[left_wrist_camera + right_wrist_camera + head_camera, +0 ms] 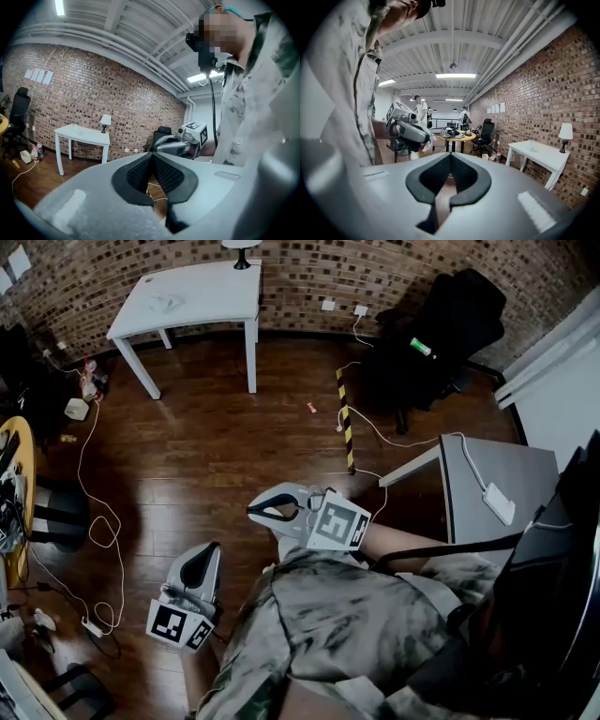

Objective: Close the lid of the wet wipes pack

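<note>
I hold both tools close in front of my chest, above the dark wooden plank floor (206,446). My left gripper (152,155) has its black ribbed pads pressed together at the tips, with nothing caught between them. In its own view it points across the room toward the white rectangular table (82,132) by the red brick wall (93,93), where a small white-shaded lamp (106,121) stands on the tabletop. My right gripper (450,156) is likewise closed tip to tip and empty. It looks along the same wall toward a round yellow table (454,136) farther off. In the head view the right one sits higher and nearer the middle and the left one lower, and the two are apart, each with its marker cube toward me. A grey desk (469,512) to my right carries a white power adapter (499,503), and a black office chair (441,324) stands beyond it. I cannot find the wet wipes pack in any view.
</note>
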Demonstrator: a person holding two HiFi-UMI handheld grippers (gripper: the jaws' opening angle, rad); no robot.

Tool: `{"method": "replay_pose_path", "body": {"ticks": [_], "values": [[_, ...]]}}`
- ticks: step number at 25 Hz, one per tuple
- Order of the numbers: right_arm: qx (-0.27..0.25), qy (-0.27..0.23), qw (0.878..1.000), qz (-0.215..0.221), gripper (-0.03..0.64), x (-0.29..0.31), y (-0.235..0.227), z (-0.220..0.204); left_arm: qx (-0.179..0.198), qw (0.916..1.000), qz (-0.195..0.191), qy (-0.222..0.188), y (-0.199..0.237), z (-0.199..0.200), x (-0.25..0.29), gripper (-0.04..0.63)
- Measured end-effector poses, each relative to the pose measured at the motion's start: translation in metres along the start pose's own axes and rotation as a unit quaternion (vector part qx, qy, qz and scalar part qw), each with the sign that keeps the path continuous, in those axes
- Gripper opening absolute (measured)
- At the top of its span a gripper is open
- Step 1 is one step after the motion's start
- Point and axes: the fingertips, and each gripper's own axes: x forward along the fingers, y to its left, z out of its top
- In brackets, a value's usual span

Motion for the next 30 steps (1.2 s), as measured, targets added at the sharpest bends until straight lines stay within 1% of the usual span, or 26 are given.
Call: {"method": "replay_pose_path", "body": {"ticks": [5,8,10,12,14,18,22,24,27,30], "values": [[0.000,0.001,1.000,-0.008,0.006,0.003,-0.077,-0.007,-0.009,0.9999,0.011,-0.003,0.043,0.019,0.057,0.000],[0.002,-0.005,1.000,-0.014,0.006,0.000,-0.123,-0.008,0.001,0.9998,0.019,0.005,0.066,0.034,0.096,0.000],[-0.008,-0.004,1.000,-0.020,0.006,-0.002,-0.154,-0.006,0.009,0.9997,0.021,0.006,0.083,0.049,0.122,0.000],[-0.014,-0.005,1.000,-0.017,0.006,0.002,-0.179,-0.006,0.013,0.9994,0.032,0.008,0.100,0.059,0.140,0.000],[-0.007,-0.010,1.000,-0.012,0.006,0.009,-0.202,-0.008,0.016,0.9989,0.042,0.010,0.117,0.067,0.155,0.000],[-0.008,-0.007,1.000,-0.004,0.006,0.018,-0.234,-0.014,0.014,0.9989,0.045,0.006,0.139,0.077,0.178,0.000],[-0.002,-0.006,1.000,-0.010,0.006,0.028,-0.257,-0.024,0.004,0.9988,0.049,0.005,0.165,0.080,0.187,0.000],[0.005,-0.003,1.000,-0.014,0.006,0.039,-0.270,-0.025,0.005,0.9986,0.051,0.006,0.186,0.082,0.189,0.000],[-0.003,-0.001,1.000,-0.018,0.006,0.057,-0.291,-0.027,0.001,0.9987,0.051,0.003,0.218,0.084,0.194,0.000],[0.008,0.013,0.999,-0.034,0.006,0.077,-0.318,-0.027,-0.003,0.9991,0.042,0.000,0.255,0.088,0.203,0.000]]}}
